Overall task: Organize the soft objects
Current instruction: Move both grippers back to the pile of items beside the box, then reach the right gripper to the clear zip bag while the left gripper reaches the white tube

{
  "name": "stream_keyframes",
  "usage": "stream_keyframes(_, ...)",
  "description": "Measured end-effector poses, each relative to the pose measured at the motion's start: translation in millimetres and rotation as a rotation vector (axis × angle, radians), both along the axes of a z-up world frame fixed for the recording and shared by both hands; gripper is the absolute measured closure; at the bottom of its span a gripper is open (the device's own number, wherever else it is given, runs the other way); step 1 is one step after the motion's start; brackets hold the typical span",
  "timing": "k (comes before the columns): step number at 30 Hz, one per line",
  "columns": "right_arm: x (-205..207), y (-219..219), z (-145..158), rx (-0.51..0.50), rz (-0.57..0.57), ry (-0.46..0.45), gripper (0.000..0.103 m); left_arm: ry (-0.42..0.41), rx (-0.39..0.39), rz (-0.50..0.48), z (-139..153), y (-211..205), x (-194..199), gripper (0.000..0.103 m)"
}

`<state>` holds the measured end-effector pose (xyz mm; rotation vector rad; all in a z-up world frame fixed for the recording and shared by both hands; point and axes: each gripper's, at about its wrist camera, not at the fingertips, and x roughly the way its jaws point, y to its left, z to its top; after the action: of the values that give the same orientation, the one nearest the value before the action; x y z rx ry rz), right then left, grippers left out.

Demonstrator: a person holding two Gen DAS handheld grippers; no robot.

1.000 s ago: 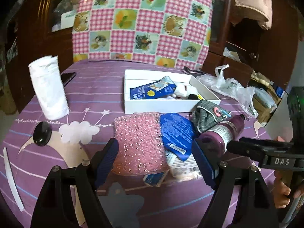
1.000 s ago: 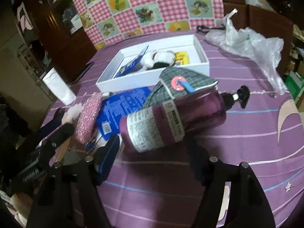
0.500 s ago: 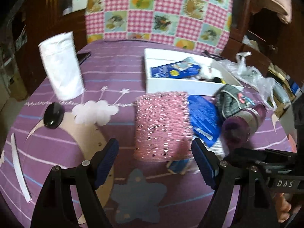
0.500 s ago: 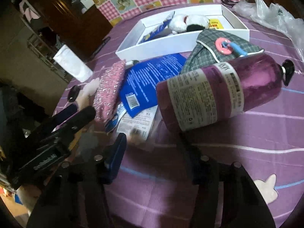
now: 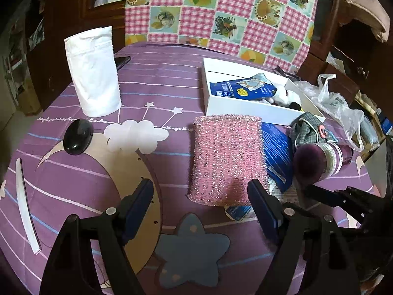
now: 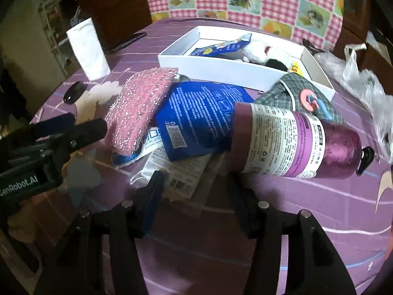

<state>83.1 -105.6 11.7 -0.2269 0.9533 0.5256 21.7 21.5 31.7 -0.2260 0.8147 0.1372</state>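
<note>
I have the left tongs (image 5: 200, 198) standing wide and empty just short of the near edge of the pink sparkly sponge (image 5: 224, 158), whose right side lies over the blue packets; that overlap tilts it up a little, which I judge makes its near edge an easy lip to pinch. The right tongs (image 6: 194, 184) sit at a middling gap with nothing pressed between them, hovering over the clear labelled packet (image 6: 176, 172) at the bottom of the heap, so I read that flat packet as their target. The heap itself lies in the middle of the tabletop (image 5: 159, 86), toward its right edge: the sponge, a blue packet (image 6: 199, 118) lapped over the clear one, a plaid cloth pouch (image 6: 302, 93), and a purple pump bottle (image 6: 294, 145) on its side, leaning on the packet and pouch. Just behind the heap, toward the far edge, the white box (image 6: 221, 67) already holds another blue packet and a black-and-white plush toy, so I take it as the place for the soft things. The bottle is hard and resting on the packets, so pulling one out may set it rolling. A white paper roll (image 5: 94, 71) stands apart near the far left edge.
</note>
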Motion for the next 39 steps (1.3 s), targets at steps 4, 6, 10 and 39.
stream_keyframes(4, -2.5, -1.2, -0.6, 0.018, 0.035, 0.004, 0.069, 0.002, 0.004, -0.008, -0.2, -1.6, 0.5, 0.024)
stream_keyframes(6, -6.5, 0.9, -0.6, 0.018, 0.049, -0.004, 0.074, 0.001, 0.004, -0.015, -0.3, -2.7, 0.4, 0.024)
stream_keyframes(10, -11.1, -1.2, 0.5, 0.033, 0.046, -0.024, 0.088, -0.014, -0.004, -0.044, 0.8, -6.4, 0.0, 0.024)
stream_keyframes(39, -20.1, -62.5, 49.3, 0.284, -0.027, -0.053, 0.1, 0.072, 0.076, -0.261, -25.4, -60.3, 17.1, 0.023)
